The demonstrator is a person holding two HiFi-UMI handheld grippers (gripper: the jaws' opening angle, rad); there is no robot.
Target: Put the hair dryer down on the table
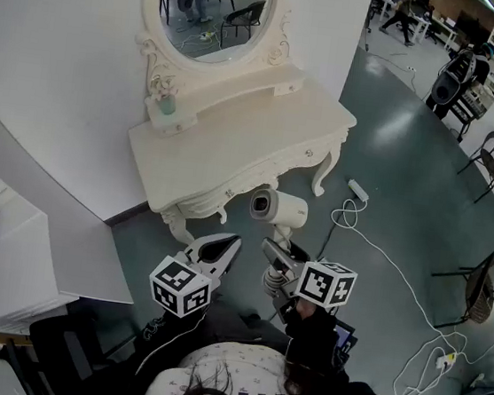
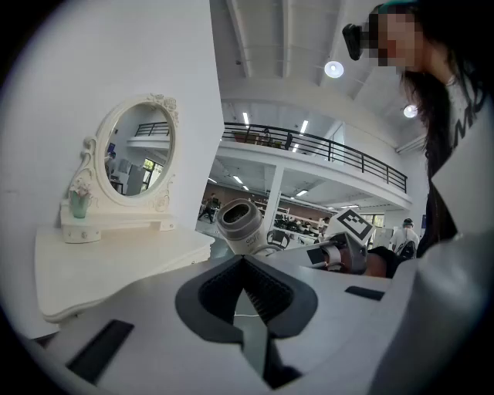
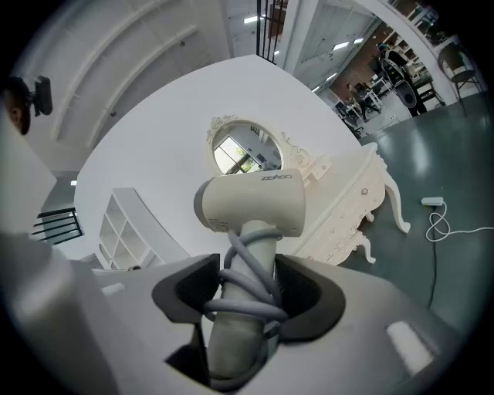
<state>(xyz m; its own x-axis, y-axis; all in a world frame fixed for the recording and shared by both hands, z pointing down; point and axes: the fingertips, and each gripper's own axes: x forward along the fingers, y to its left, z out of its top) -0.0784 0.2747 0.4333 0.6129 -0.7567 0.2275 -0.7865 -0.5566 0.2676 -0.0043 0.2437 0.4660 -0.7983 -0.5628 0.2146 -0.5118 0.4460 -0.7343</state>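
Carry step: right gripper (image 3: 247,292) pinches the hair dryer (image 3: 255,202) by its handle, upright in the air at the near edge of the table (image 1: 235,150). Left gripper (image 2: 244,261) has its jaws pressed together, empty, just left of it. Next move probably needs a reach farther over the tabletop, then lowering and release

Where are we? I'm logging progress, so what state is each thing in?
hair dryer: held in the air by its handle, cord wound round the handle, off the table.
right gripper: shut on the hair dryer.
left gripper: shut, empty.
table: standing, hair dryer not on it.
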